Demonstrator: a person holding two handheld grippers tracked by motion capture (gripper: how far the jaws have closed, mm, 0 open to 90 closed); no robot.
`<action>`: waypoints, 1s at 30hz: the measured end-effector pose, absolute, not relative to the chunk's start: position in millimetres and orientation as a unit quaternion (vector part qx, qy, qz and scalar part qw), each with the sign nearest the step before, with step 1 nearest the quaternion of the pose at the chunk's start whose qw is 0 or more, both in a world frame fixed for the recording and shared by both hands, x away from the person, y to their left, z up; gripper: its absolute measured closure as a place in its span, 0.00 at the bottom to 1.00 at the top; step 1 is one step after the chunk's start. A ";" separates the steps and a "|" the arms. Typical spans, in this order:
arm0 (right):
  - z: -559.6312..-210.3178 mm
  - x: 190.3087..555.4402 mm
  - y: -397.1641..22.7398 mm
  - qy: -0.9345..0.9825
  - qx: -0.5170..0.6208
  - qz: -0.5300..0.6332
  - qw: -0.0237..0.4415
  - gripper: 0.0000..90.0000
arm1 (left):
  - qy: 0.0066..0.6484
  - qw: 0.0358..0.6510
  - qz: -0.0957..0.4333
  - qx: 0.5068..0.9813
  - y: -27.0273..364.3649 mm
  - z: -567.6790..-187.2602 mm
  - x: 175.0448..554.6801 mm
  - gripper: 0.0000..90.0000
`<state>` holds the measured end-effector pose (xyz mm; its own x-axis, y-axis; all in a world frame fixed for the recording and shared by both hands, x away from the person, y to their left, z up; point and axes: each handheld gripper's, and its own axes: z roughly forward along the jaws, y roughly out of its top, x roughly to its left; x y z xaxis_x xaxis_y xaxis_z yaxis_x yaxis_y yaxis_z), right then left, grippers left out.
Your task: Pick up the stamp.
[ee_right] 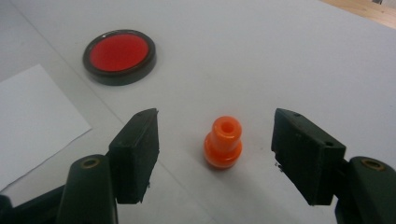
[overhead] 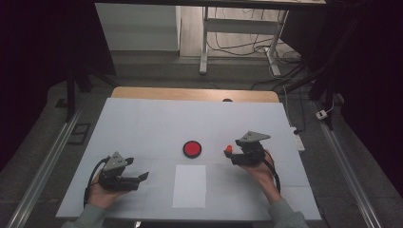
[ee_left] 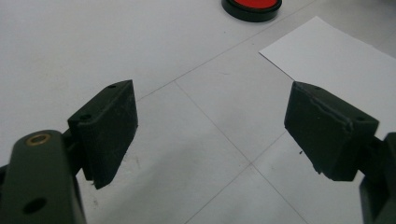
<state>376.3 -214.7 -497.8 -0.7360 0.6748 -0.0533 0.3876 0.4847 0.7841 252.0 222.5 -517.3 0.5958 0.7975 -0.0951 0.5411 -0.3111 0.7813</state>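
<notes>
A small orange knob-shaped piece (ee_right: 223,143) stands upright on the white table, between the two black jaws of my right gripper (ee_right: 215,154); the pads stand apart from it on both sides, so the gripper is open. In the high view the same orange piece (overhead: 229,149) sits just left of the right gripper (overhead: 236,156). A round red disc in a black rim (overhead: 192,148) lies at the table's middle, also seen as the disc (ee_right: 119,56) beyond the left jaw. My left gripper (overhead: 142,176) rests at the front left, open, with nothing between its jaws (ee_left: 210,135).
A white sheet of paper (overhead: 189,186) lies flat near the front edge, between the two hands. The white table top (overhead: 157,123) has a wooden strip along its far edge. Metal rails run along both sides of the table; desk legs and cables stand beyond.
</notes>
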 end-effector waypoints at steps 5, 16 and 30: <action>-503.5 385.7 -211.3 0.841 0.320 0.396 0.182 0.46 | 0.422 0.410 0.158 0.793 222.9 -517.0 252.2 0.20; -511.2 389.0 -205.6 0.854 0.316 0.373 0.180 0.64 | 0.422 0.409 0.157 0.794 224.1 -517.4 253.1 0.20; -513.7 390.6 -207.8 0.852 0.316 0.378 0.174 0.81 | 0.423 0.411 0.160 0.792 224.7 -517.0 252.5 0.20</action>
<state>390.6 -207.8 -513.7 -0.7390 0.6712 -0.0576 0.4078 0.5137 0.7549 252.5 224.7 -517.0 0.5907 0.8014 -0.0940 0.5382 -0.3045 0.7859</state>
